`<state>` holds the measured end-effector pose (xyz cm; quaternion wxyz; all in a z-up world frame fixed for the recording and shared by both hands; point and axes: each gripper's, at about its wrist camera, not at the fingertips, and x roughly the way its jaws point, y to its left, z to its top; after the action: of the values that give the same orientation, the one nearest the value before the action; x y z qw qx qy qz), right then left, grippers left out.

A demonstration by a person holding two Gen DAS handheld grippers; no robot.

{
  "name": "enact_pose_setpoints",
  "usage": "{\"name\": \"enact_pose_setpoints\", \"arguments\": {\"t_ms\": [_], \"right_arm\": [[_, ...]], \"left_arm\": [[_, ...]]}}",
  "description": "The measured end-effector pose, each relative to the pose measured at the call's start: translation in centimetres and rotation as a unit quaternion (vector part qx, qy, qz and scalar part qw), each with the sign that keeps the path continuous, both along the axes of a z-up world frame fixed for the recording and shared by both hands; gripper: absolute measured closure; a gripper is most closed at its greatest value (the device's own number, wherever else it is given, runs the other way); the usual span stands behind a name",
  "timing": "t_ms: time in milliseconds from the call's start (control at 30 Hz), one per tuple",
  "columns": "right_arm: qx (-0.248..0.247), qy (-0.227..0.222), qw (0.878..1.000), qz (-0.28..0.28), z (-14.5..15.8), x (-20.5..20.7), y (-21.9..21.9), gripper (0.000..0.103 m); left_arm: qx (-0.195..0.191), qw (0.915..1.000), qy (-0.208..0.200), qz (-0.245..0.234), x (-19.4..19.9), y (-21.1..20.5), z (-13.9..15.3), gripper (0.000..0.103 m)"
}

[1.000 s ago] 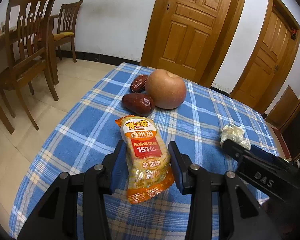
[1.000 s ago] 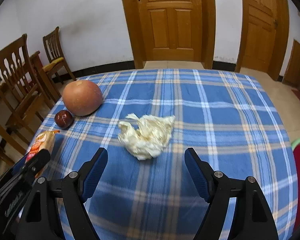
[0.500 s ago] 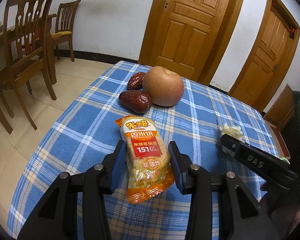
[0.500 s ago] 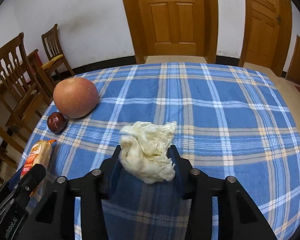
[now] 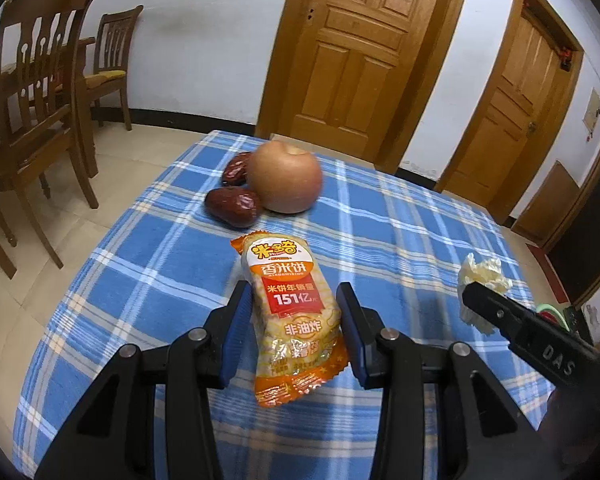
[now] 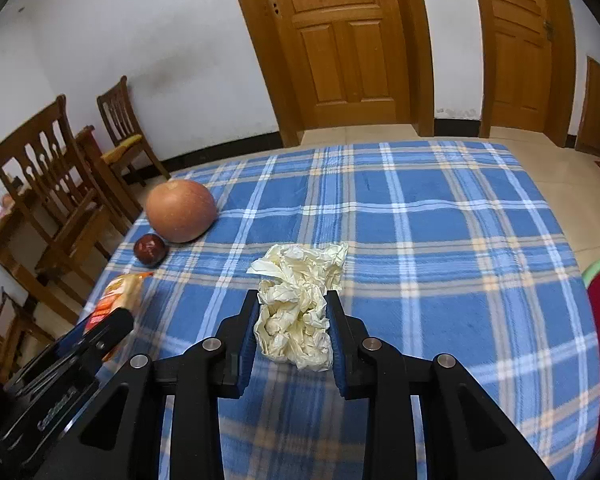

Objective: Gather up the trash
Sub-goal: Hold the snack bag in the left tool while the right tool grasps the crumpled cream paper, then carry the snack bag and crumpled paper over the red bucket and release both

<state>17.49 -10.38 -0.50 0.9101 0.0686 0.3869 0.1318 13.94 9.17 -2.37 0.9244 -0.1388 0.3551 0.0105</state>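
1. Left gripper (image 5: 293,312) is closed on the snack packet (image 5: 291,318). Its two blue pads press on both sides of the packet.
2. The snack packet is orange and yellow with a red label. It stands up between the fingers, with its lower end hanging just over the blue checked tablecloth (image 5: 400,240).
3. Right gripper (image 6: 292,320) is squeezed on the crumpled tissue (image 6: 296,304). Both pads touch the sides of the tissue.
4. The crumpled tissue is pale yellow-white and all scrunched up. Its top pokes out past the fingertips, over the middle of the tablecloth.
5. In the left camera view the tissue shows at the right side, with the tip of the right gripper in front of it.
6. A big apple (image 5: 285,177) sits at the far left part of the table.
7. Two red dates lie beside the apple. The near date (image 5: 233,206) touches it, and the far date (image 5: 237,168) peeks out from behind it.
8. In the right camera view, only one date (image 6: 150,249) shows, just beside the apple.
9. Wooden chairs (image 5: 40,92) stand on the floor to the left of the table.
10. Two wooden doors (image 6: 340,40) are in the white wall behind the table.
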Motion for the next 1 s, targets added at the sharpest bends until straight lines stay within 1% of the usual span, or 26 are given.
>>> {"name": "enact_pose_setpoints", "arguments": {"t_ms": [167, 533, 733, 867, 1000], "right_arm": [[0.012, -0.007, 1.000, -0.006, 0.7, -2.3, -1.9, 0.072], [0.035, -0.016, 0.998, -0.044, 1.7, -6.9, -7.3, 0.071], [0.042, -0.023, 0.997, -0.067, 2.3, -8.8, -10.0, 0.071], [0.043, -0.026, 0.995, -0.085, 2.6, -10.2, -11.8, 0.071], [0.043, -0.025, 0.993, -0.103, 2.7, -11.2, -13.5, 0.071]], "left_arm": [[-0.007, 0.9998, -0.003, -0.017, -0.8, -1.4, 0.8, 0.060], [-0.006, 0.9979, -0.009, -0.063, -2.7, -5.6, 2.4, 0.059], [-0.008, 0.9957, -0.009, -0.092, -3.3, -7.8, 2.9, 0.059], [-0.025, 0.9930, -0.001, -0.115, -3.3, -9.2, 3.1, 0.059], [-0.022, 0.9913, 0.001, -0.130, -3.4, -10.7, 3.4, 0.059]]}}
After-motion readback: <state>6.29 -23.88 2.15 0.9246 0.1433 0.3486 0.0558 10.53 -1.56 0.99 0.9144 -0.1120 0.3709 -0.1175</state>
